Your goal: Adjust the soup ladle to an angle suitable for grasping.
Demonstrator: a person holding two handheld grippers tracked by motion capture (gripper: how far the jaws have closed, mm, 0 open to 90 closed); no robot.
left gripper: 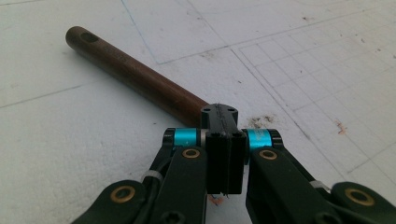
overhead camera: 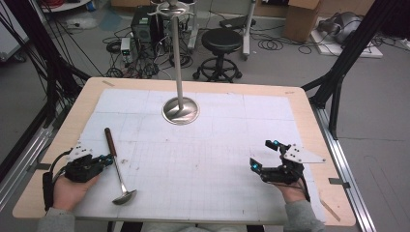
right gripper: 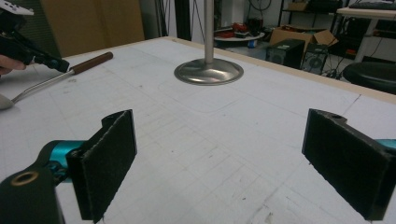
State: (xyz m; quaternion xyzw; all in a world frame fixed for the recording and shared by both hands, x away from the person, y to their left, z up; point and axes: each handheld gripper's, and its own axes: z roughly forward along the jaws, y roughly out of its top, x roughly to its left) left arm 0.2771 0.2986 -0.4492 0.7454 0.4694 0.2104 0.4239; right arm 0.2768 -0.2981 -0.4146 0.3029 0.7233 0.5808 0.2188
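Your left gripper [overhead camera: 110,160] clamps the ladle [overhead camera: 117,170] where handle meets shank, near the tabletop's [overhead camera: 309,121] left edge, ready to lift. Your right gripper [overhead camera: 265,154] waits wide open near the right edge, holding nothing.

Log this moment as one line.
left gripper: shut on ladle shaft | right gripper: open, empty | stand: upright
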